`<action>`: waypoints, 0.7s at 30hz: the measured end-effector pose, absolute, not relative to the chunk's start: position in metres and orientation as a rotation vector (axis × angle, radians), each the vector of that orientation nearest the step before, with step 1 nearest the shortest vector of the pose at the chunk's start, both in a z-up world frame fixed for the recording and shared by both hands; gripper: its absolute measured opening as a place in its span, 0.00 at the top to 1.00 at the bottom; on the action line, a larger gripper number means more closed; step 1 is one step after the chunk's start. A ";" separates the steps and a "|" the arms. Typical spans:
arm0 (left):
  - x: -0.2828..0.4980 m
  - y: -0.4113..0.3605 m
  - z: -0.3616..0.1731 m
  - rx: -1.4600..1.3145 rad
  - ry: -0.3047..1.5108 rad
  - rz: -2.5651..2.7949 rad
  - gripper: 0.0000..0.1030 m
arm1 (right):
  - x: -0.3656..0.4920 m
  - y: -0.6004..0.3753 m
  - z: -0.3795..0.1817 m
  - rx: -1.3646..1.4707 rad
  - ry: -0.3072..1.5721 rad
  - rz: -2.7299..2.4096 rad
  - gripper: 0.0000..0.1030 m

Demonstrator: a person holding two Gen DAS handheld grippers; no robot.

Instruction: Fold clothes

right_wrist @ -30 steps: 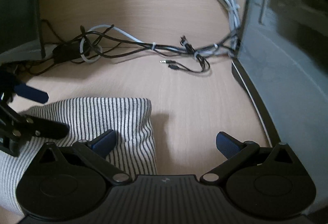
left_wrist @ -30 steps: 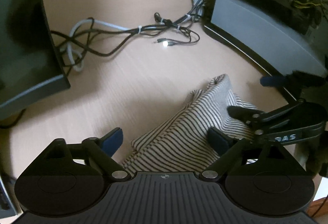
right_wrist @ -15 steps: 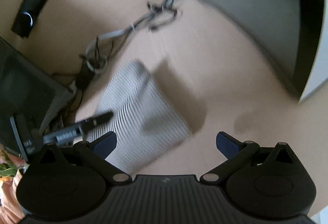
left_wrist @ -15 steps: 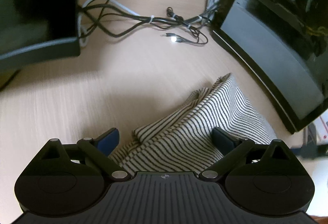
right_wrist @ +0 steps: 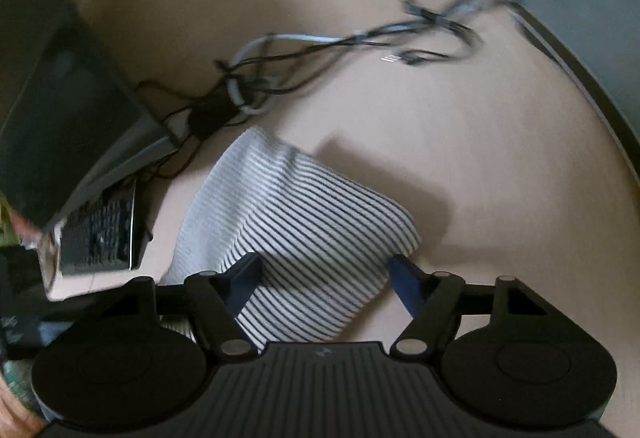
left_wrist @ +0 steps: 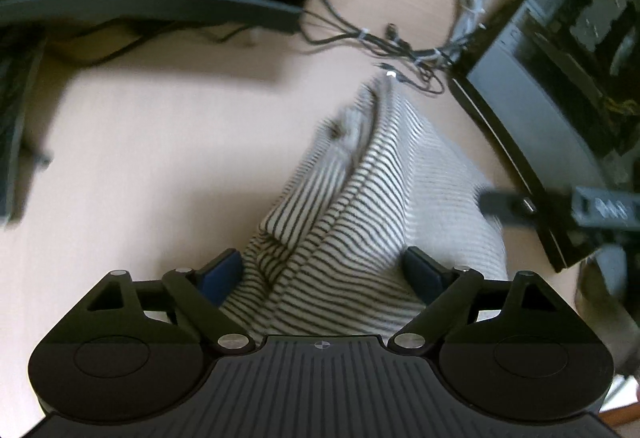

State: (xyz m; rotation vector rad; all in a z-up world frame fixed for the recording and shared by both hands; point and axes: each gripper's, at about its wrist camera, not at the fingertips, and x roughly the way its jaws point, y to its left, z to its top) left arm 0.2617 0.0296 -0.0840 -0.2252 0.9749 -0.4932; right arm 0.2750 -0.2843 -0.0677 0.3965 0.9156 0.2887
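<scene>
- Since the earlier frames the right wrist camera has swung back over the striped garment (right_wrist: 296,222), which now sits lower in its view and between the right gripper (right_wrist: 324,276) fingers; in the left wrist view the garment (left_wrist: 360,205) reaches further up toward the cables (left_wrist: 400,53) than it did.
- The striped garment lies folded into a compact bundle on the pale wooden surface (left_wrist: 160,141), with layered folds visible along its left edge in the left wrist view.
- The left gripper (left_wrist: 324,274) has its fingers spread wide, one on each side of the garment's near end; they hold nothing.
- The right gripper's fingers are likewise spread wide above the garment's near edge, gripping nothing; whether they touch the cloth cannot be told.
- In the left wrist view a blurred dark part of the right gripper (left_wrist: 560,205) shows at the garment's right side.
- Beyond the garment lies a tangle of black and white cables (right_wrist: 360,45).
- A dark monitor (left_wrist: 568,85) stands to the garment's right, seen in the left wrist view.
- In the right wrist view a keyboard (right_wrist: 100,234) sits left of the garment.
- Both views are motion-blurred.
</scene>
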 end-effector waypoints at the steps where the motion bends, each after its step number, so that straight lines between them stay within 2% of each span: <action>1: 0.256 0.035 -0.085 -0.248 0.981 -0.478 0.11 | 0.282 -0.276 -0.068 0.370 0.917 0.319 0.30; 10: 0.209 0.069 -0.084 -0.365 0.989 -0.353 0.13 | 0.328 -0.184 -0.067 0.193 0.943 0.602 0.30; 21: 0.193 0.098 -0.072 -0.397 0.931 -0.241 0.13 | 0.303 -0.146 -0.030 -0.052 0.805 0.663 0.29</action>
